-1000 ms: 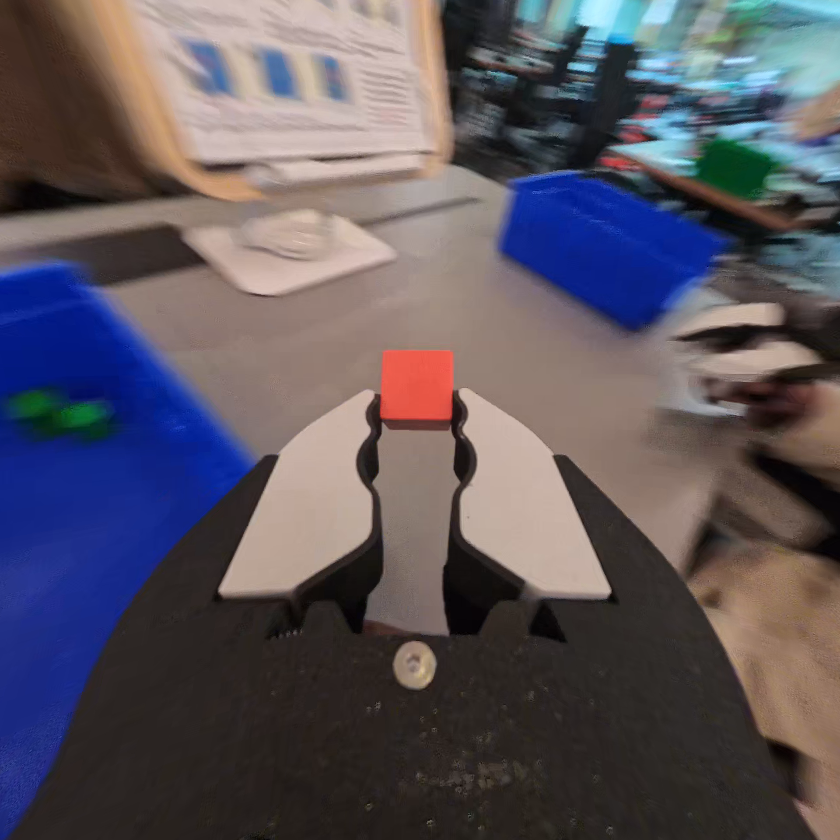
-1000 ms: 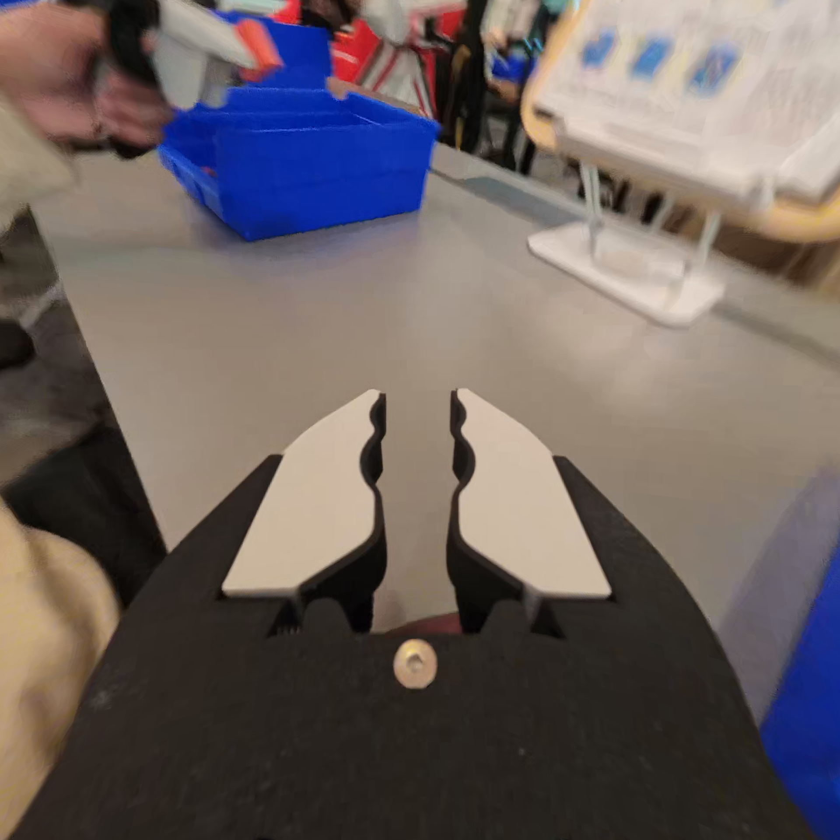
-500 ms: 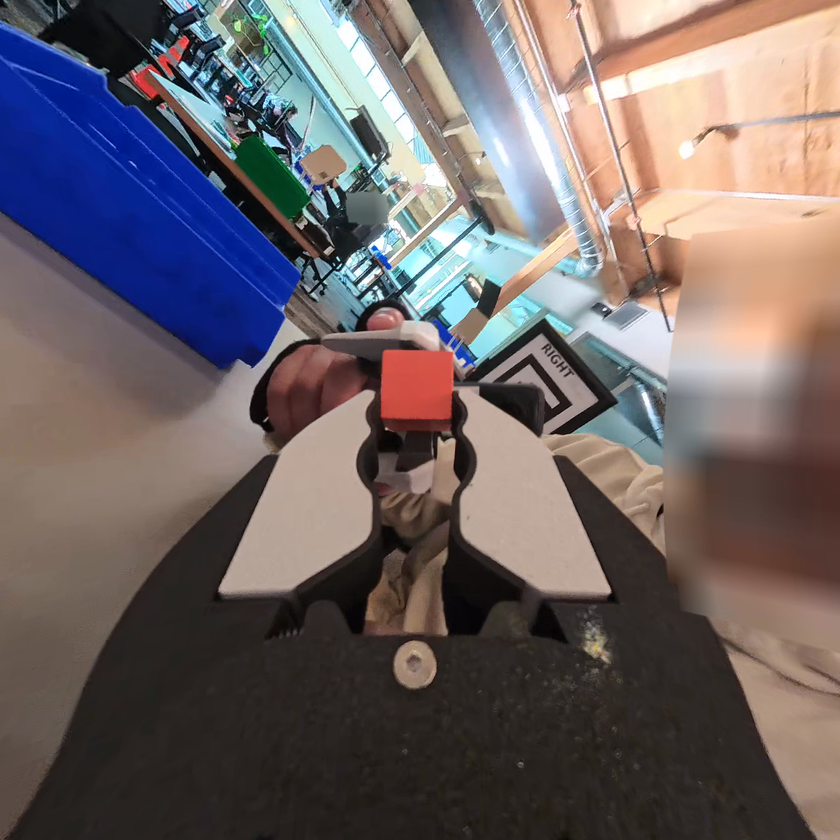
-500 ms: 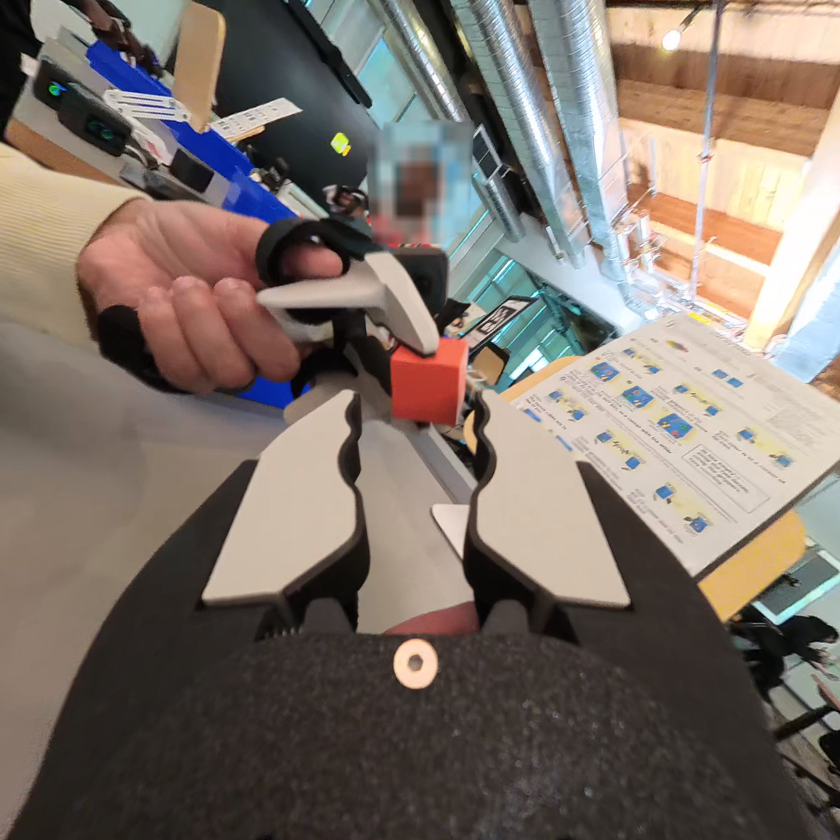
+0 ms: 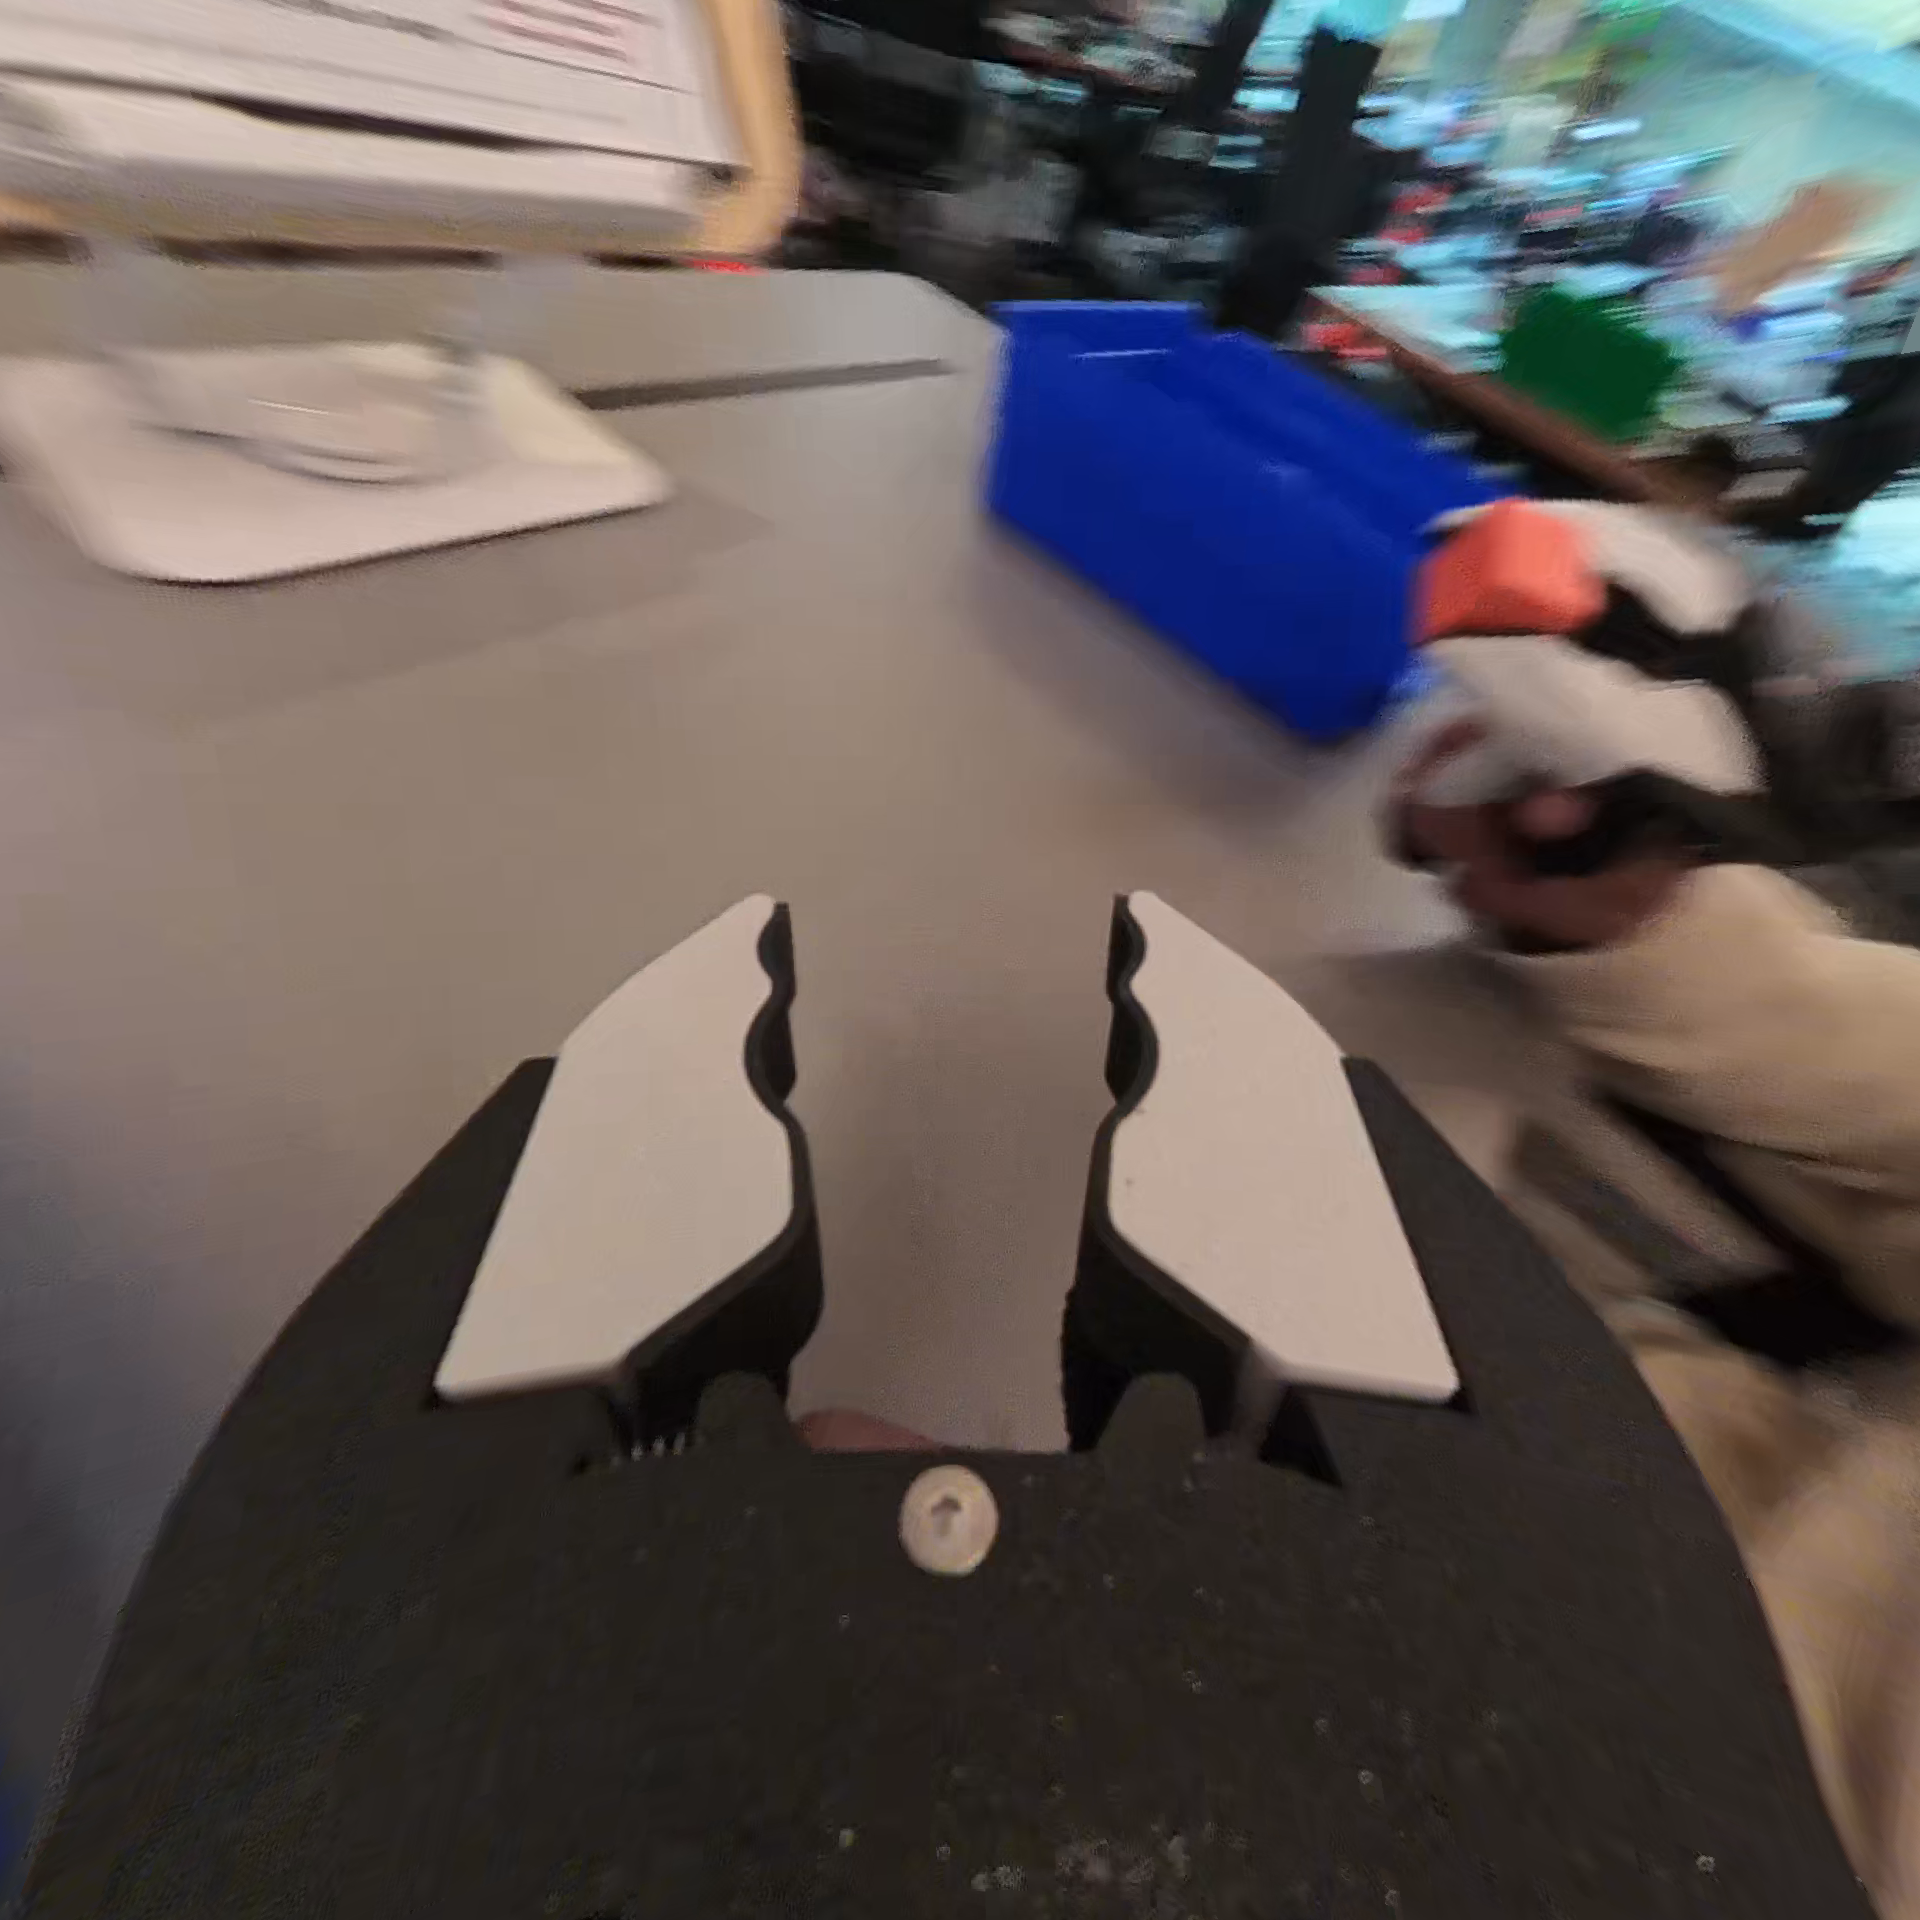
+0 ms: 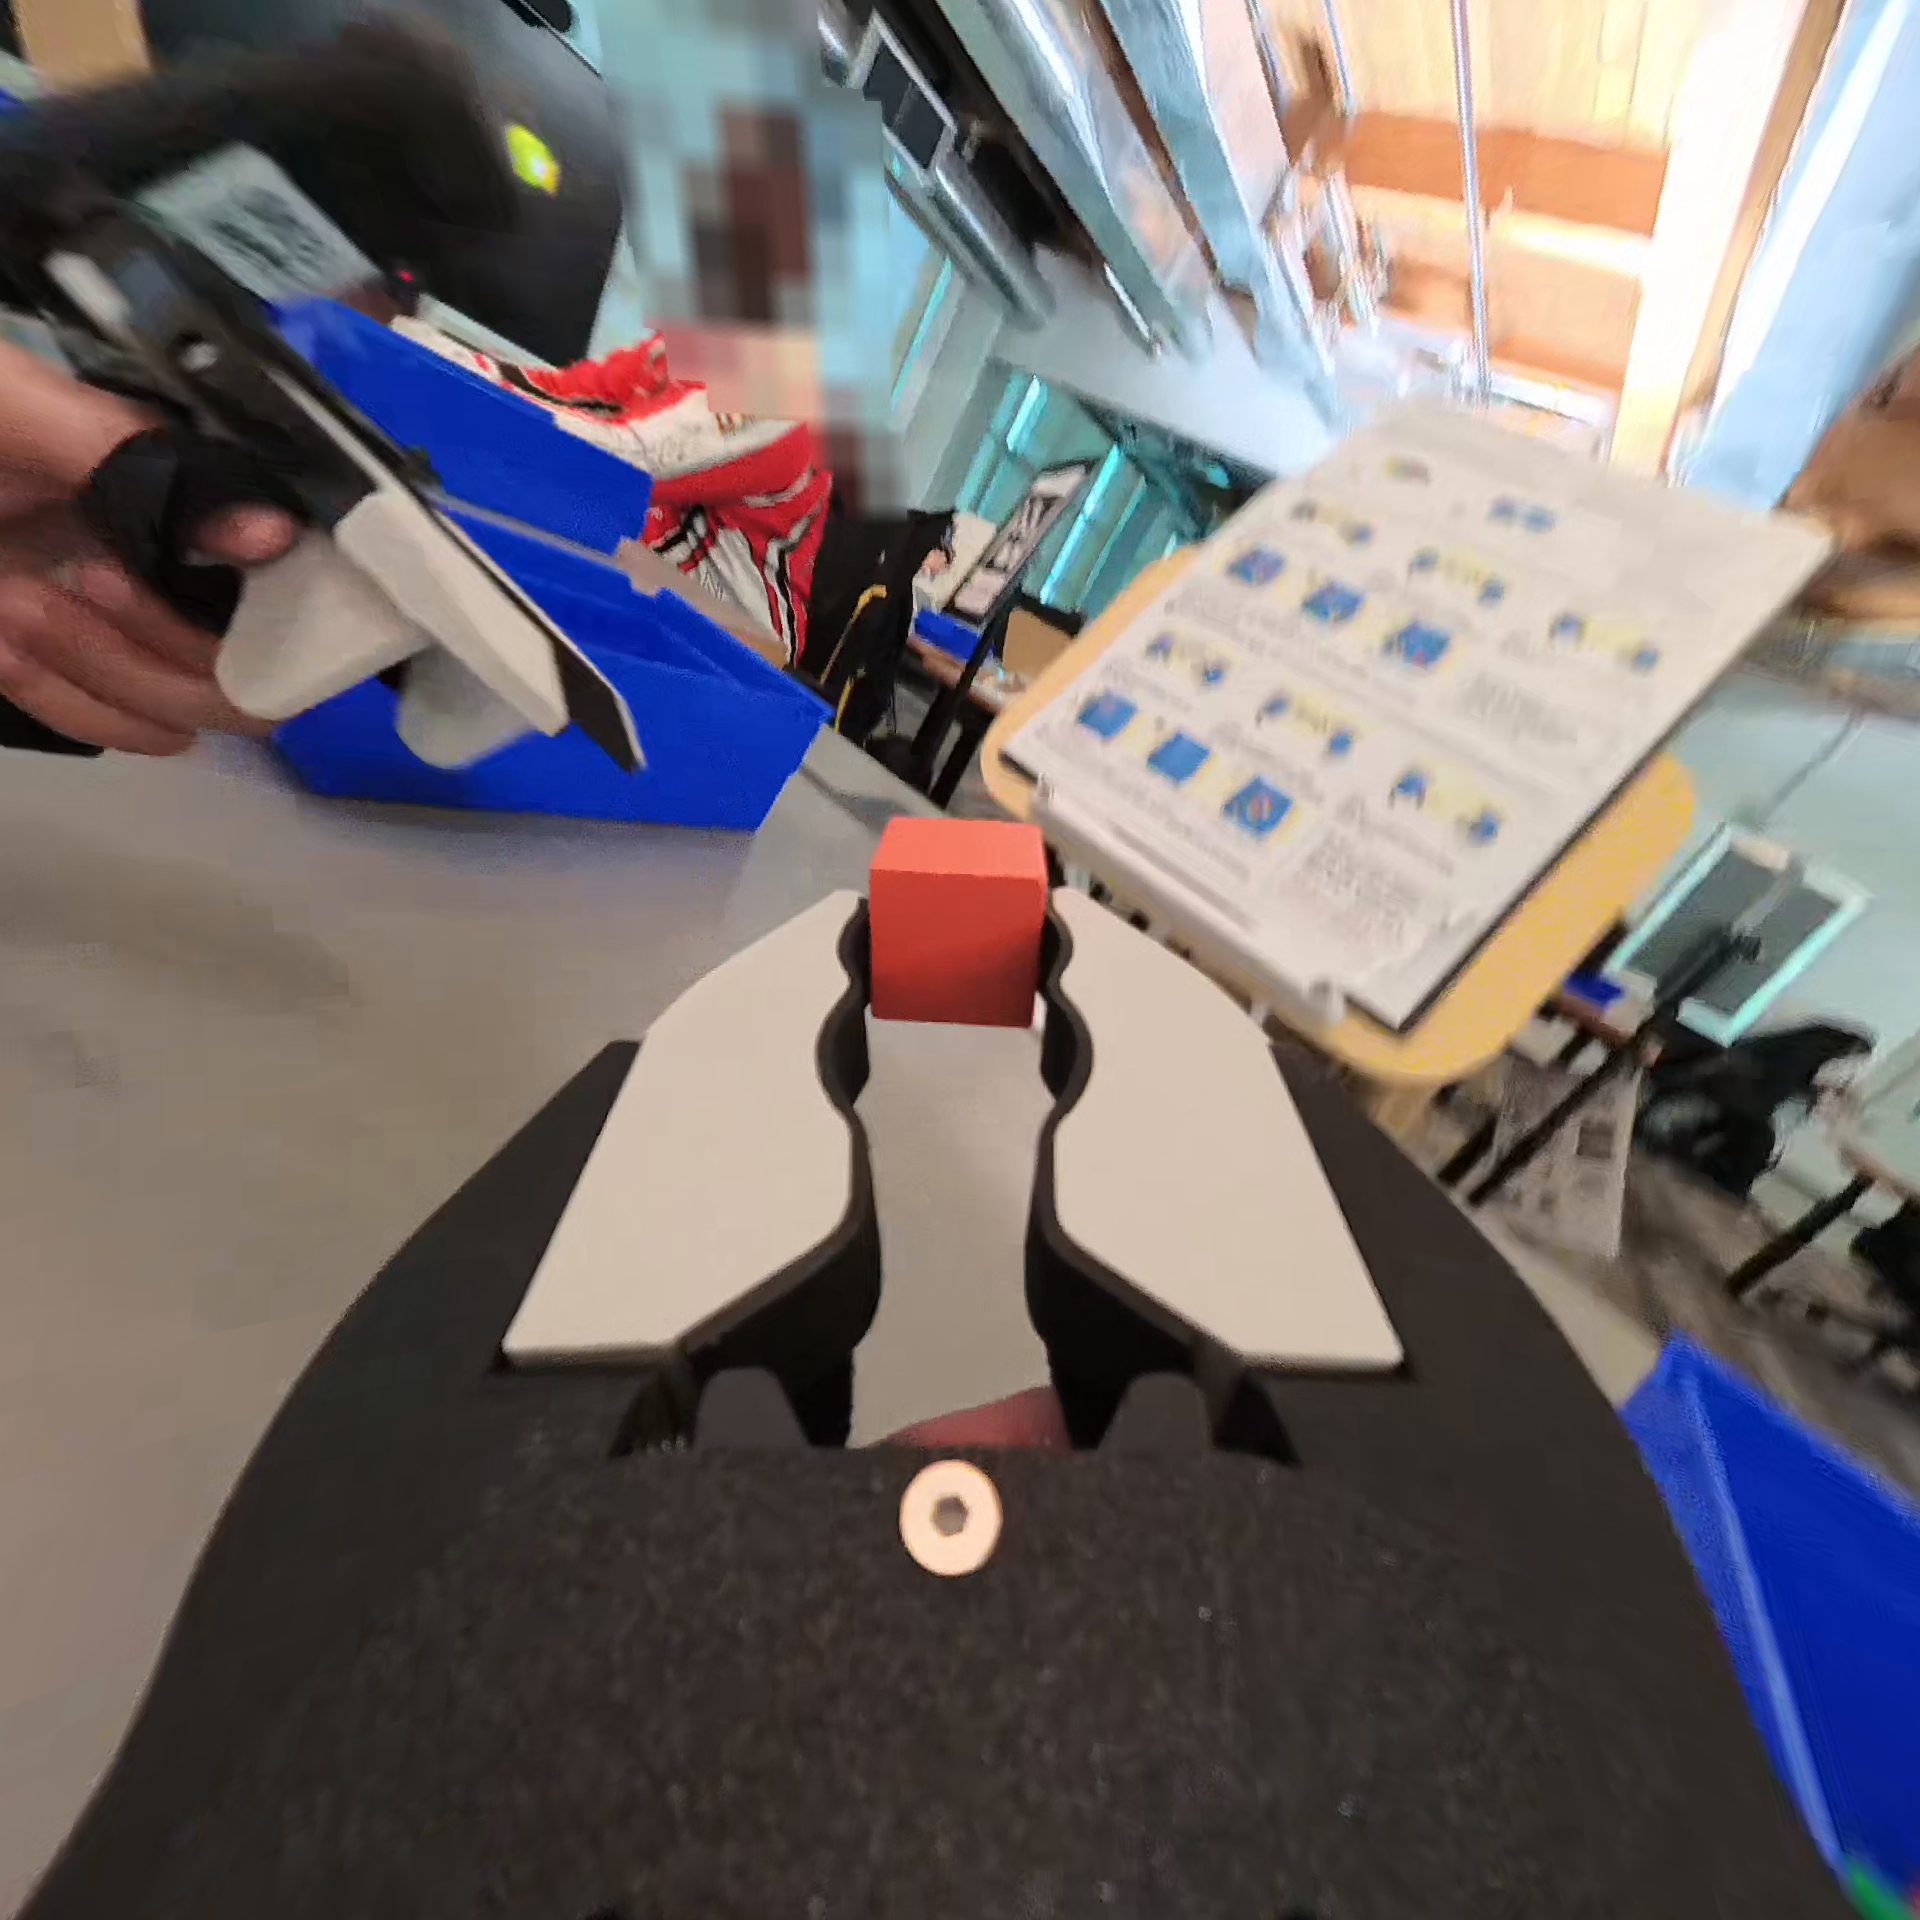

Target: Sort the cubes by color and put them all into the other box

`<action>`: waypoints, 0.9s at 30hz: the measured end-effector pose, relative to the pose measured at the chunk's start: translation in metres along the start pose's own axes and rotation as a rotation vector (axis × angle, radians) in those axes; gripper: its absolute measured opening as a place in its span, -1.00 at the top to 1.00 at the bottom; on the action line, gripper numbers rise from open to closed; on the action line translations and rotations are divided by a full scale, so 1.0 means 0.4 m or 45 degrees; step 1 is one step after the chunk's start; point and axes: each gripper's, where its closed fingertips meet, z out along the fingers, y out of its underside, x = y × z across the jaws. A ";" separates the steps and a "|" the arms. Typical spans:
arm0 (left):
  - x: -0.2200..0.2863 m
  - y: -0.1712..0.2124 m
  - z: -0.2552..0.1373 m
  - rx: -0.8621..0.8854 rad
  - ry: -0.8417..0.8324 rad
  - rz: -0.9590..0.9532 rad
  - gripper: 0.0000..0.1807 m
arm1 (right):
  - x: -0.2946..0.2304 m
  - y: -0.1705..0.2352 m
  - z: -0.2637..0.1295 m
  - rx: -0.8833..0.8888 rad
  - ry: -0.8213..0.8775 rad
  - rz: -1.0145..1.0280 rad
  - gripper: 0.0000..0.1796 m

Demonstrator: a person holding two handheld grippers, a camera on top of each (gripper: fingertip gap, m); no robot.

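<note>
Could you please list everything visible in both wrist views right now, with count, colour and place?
Small red cube: one, red, between the right gripper's fingertips.
Blue plastic box: two, blue; one far across the table, the other at the right wrist view's lower right edge.
Grey table: one, grey, under everything.
Illustrated instruction sheet on a stand: one, white, at the table's back.
Cream sleeve: one, right of the left wrist view.
Left gripper: open, empty.
Right gripper: shut on the cube.
</note>
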 end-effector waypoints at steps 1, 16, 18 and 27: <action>-0.035 0.021 -0.026 0.030 -0.168 0.047 0.41 | 0.001 0.023 -0.026 -0.041 0.021 0.055 0.68; -0.044 0.147 -0.050 0.048 -0.393 0.141 0.46 | 0.303 0.059 -0.234 -0.283 0.465 0.226 0.68; -0.045 0.159 -0.043 0.023 -0.377 0.130 0.47 | 0.419 0.152 -0.255 -0.499 0.437 0.413 0.68; -0.043 0.157 -0.040 0.026 -0.343 0.092 0.48 | 0.508 0.616 -0.122 -1.332 0.020 0.921 0.67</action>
